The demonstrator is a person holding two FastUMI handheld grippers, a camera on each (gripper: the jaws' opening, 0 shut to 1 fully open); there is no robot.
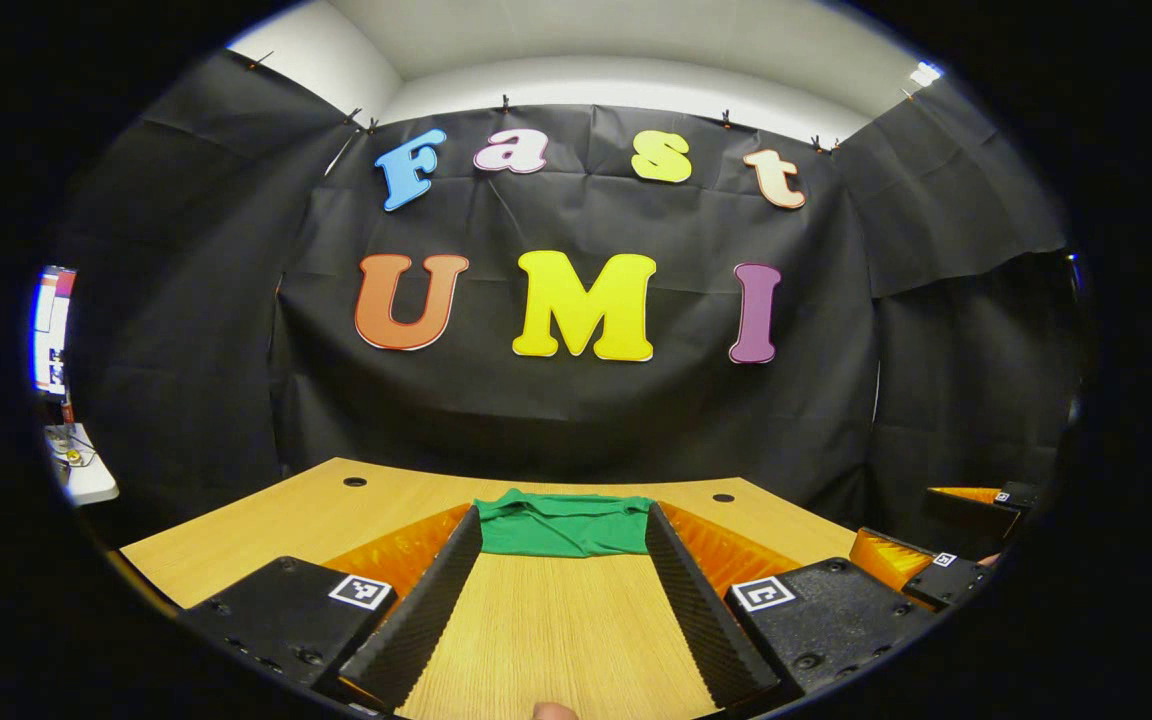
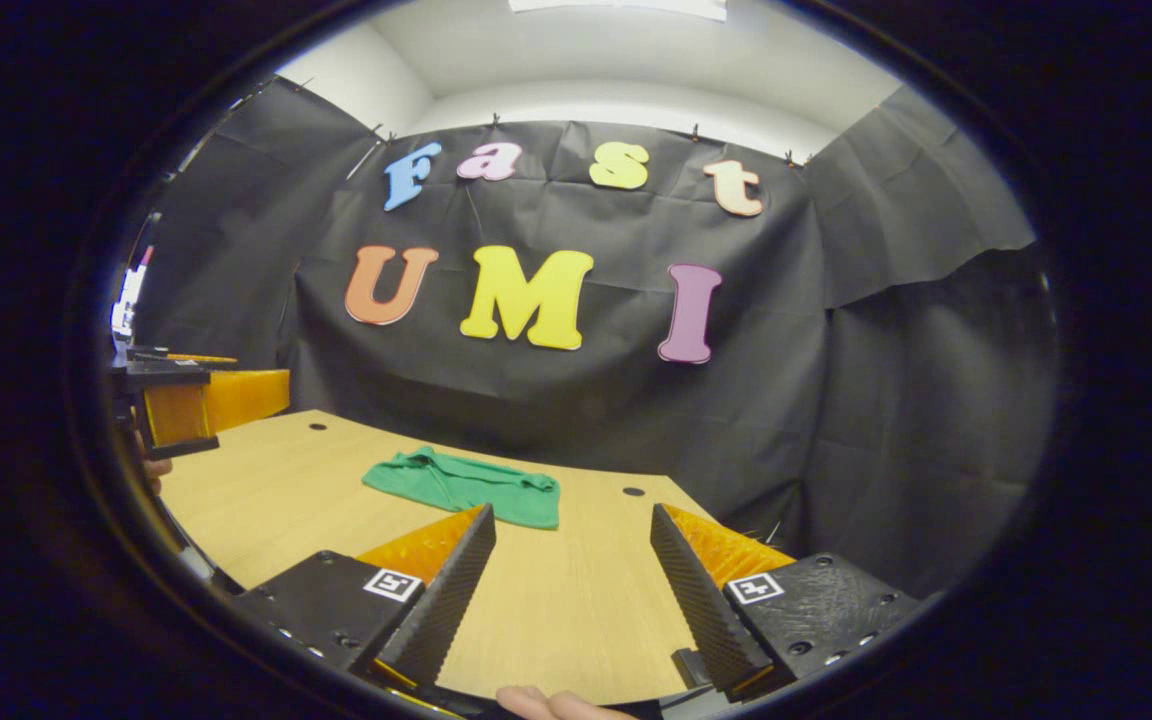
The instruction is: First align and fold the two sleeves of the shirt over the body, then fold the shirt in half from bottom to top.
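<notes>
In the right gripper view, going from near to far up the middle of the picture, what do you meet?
Right gripper, jaws open → bare wooden table → folded green shirt lying flat → small round hole in the tabletop near the far edge → black cloth wall.

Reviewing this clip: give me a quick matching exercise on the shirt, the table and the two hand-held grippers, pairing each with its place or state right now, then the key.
Column one:
1. shirt
2. table
3. left hand-held gripper
4. right hand-held gripper

Column two:
A. wooden top with small round holes near its far edge
B. open, with the shirt straight ahead between its fingers
C. green, lying in a compact folded bundle near the table's far edge
D. open, with the shirt ahead and to its left

Pairs: 1-C, 2-A, 3-B, 4-D
</notes>
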